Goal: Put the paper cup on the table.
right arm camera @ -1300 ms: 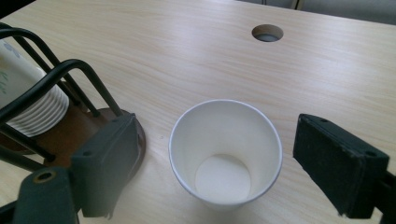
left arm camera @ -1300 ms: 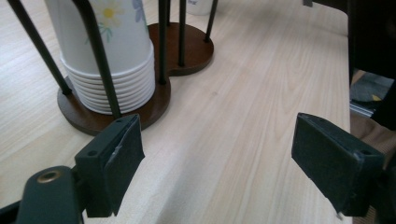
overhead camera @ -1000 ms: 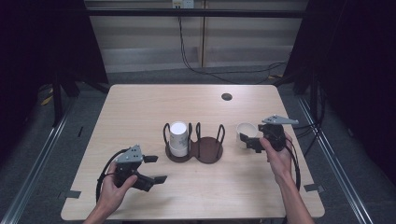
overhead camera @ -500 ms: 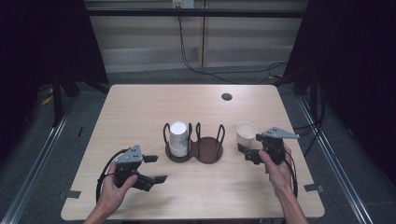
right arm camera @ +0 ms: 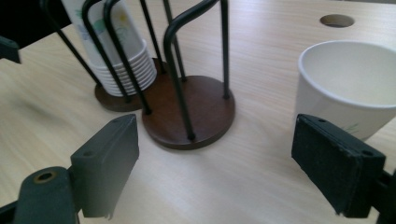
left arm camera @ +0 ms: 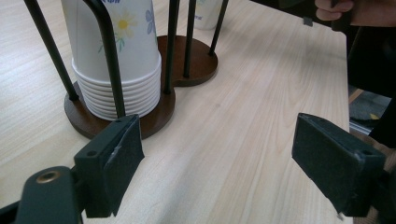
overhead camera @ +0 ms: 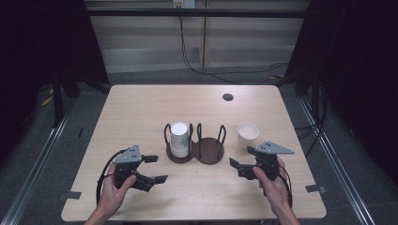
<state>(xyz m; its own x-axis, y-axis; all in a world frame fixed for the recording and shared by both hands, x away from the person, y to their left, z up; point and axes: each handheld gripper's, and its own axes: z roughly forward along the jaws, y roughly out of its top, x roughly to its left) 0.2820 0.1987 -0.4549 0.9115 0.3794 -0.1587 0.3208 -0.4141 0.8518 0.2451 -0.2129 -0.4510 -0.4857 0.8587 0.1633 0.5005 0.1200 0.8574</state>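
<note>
A dark wooden two-bay cup holder [overhead camera: 212,151] with black wire posts stands mid-table. Its left bay holds a stack of white flowered paper cups [overhead camera: 179,138]; the right bay is bare. A single white paper cup [overhead camera: 247,134] stands upright on the table to the holder's right. My left gripper [overhead camera: 156,168] is open, in front and to the left of the holder, facing the stack [left arm camera: 119,56]. My right gripper [overhead camera: 240,157] is open, just in front of the single cup [right arm camera: 345,88], with nothing between its jaws.
The light wooden table [overhead camera: 141,112] has a round cable hole [overhead camera: 228,97] at the back right. Cables trail from both grippers toward the front edge. Dark floor and metal rails surround the table.
My right gripper has drawn back from the single cup toward the table's front; the cup stays standing on the table. The left gripper has not moved.
</note>
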